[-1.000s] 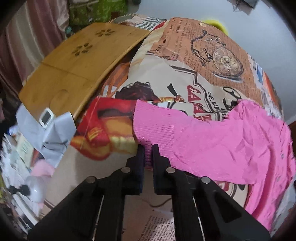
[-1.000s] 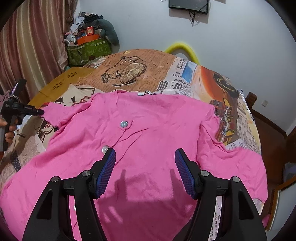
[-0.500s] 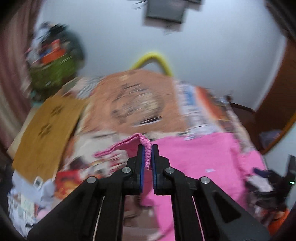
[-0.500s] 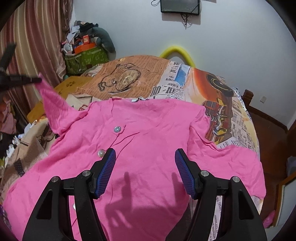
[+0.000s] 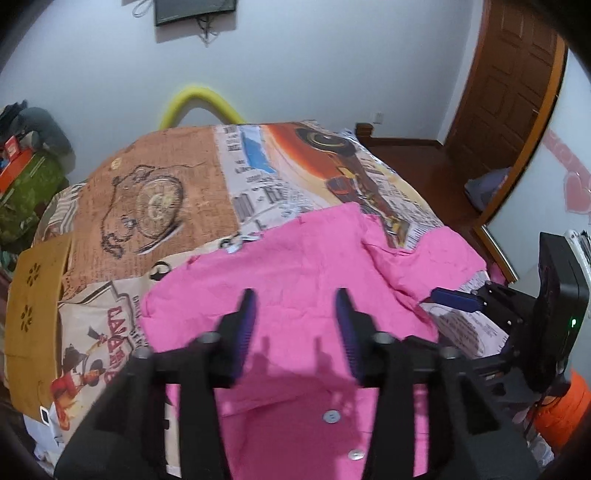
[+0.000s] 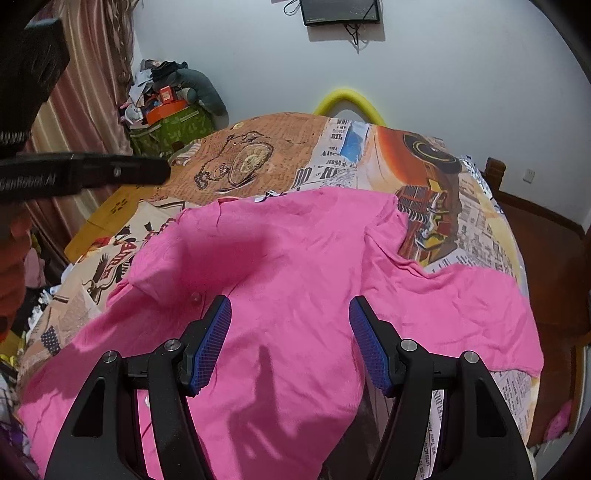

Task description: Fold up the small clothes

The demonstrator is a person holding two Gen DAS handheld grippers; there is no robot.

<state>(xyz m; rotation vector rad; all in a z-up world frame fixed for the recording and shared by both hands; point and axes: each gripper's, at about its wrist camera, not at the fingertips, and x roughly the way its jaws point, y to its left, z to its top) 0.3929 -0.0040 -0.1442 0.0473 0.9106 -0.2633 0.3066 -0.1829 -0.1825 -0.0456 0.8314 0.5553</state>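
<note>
Left wrist view: the left gripper (image 5: 295, 314) hangs with jaws wide apart, holding nothing, above the pink buttoned knit cardigan (image 5: 295, 266) spread on the newspaper-print bedspread (image 5: 177, 184). The right gripper (image 6: 290, 321) likewise gapes empty over the cardigan's folded-in sleeve (image 6: 207, 254).

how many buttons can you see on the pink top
2 in the left wrist view: one button on the pink top below the open left gripper, another button lower right of it. More may be hidden under the folded sleeve or grippers.

printed bedspread (image 5: 207, 173) | wall screen (image 6: 340, 11) | yellow arch (image 6: 349, 99) | wooden door (image 5: 513, 85)
</note>
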